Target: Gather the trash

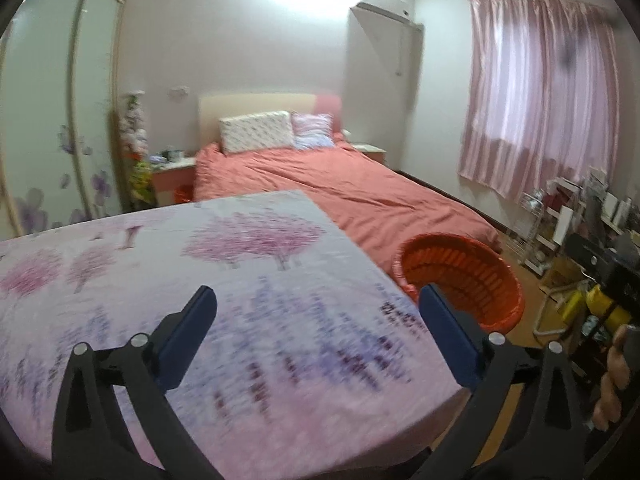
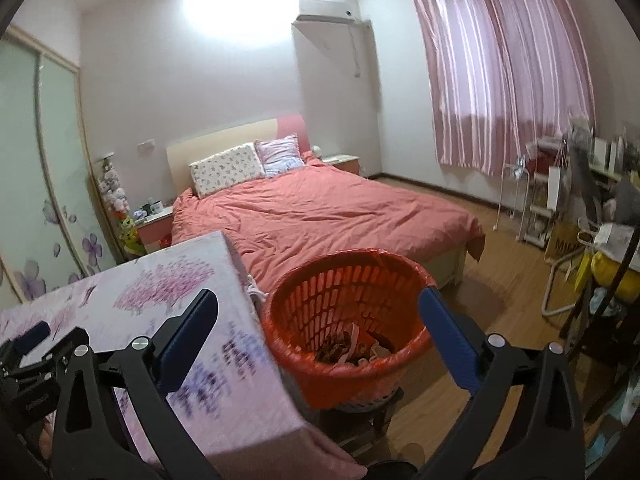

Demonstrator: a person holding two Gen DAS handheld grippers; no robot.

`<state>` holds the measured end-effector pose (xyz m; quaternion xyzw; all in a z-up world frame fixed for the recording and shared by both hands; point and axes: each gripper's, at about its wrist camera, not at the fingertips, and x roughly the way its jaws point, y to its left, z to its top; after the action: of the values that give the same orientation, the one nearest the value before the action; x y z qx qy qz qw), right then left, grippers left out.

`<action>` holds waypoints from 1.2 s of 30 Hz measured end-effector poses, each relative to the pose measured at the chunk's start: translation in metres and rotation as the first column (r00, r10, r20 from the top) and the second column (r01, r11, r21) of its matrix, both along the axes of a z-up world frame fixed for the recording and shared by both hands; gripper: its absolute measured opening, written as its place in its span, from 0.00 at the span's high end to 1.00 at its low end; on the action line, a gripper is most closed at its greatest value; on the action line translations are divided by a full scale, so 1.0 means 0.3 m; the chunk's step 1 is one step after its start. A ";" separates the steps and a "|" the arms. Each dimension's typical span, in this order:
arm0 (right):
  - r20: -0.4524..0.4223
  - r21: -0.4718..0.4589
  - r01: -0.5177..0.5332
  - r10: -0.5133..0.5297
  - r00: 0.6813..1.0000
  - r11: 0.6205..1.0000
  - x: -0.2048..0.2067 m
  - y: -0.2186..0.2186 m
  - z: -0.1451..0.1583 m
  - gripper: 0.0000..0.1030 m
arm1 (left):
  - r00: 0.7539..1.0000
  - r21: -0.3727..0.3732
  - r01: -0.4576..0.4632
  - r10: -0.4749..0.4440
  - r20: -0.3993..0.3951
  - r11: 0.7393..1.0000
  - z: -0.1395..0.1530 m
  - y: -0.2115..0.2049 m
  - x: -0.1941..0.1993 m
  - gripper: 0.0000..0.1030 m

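Two wrist views look across the same bedroom. Largest is the bed (image 2: 320, 216) with its salmon-red cover, filling the middle of both frames, two pillows against the headboard at its far end. Pink striped curtains (image 2: 500, 80) hang in the upper right, and a frosted wardrobe door with purple flowers (image 1: 52, 120) runs down the left edge. The surface (image 1: 200, 280), draped in a cloth printed with pink trees, takes up the lower left of each frame; its cloth shows bare in both views.

An orange slatted basket (image 2: 344, 320), lined with an orange bag, stands just beside the right edge of the surface, lower centre in the right wrist view and right of centre in the left one. Trash (image 2: 352, 346) lies crumpled in its bottom, dark and pale scraps too blurred to name.

Lower down, the left gripper (image 1: 316, 304) hangs over the surface with its blue-padded fingers spread wide and nothing between them. The right gripper (image 2: 320, 308) hangs likewise, fingers wide apart and holding nothing, framing the basket.
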<state>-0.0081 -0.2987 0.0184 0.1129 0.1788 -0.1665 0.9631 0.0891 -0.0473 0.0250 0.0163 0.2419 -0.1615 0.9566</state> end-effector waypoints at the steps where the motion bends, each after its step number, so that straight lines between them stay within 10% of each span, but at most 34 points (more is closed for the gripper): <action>1: 0.002 -0.020 0.001 -0.001 1.000 1.000 -0.013 0.028 0.000 0.03 | 1.000 0.006 -0.024 0.024 0.011 1.000 -0.002 0.029 -0.030 0.04; 13: -0.002 -0.080 0.062 -0.063 0.998 0.995 -0.093 0.145 -0.013 0.02 | 0.983 0.042 -0.180 0.178 0.045 0.983 -0.035 0.165 -0.221 0.04; 36: -0.144 -0.090 0.106 -0.118 0.982 0.990 -0.116 0.210 -0.108 0.03 | 0.975 0.034 -0.211 0.212 -0.059 0.977 -0.088 0.171 -0.242 0.04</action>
<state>-0.0427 -0.2357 -0.0139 0.0705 0.2367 -0.2358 0.9399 0.0164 0.0039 -0.0015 -0.0015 0.2739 -0.0560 0.9601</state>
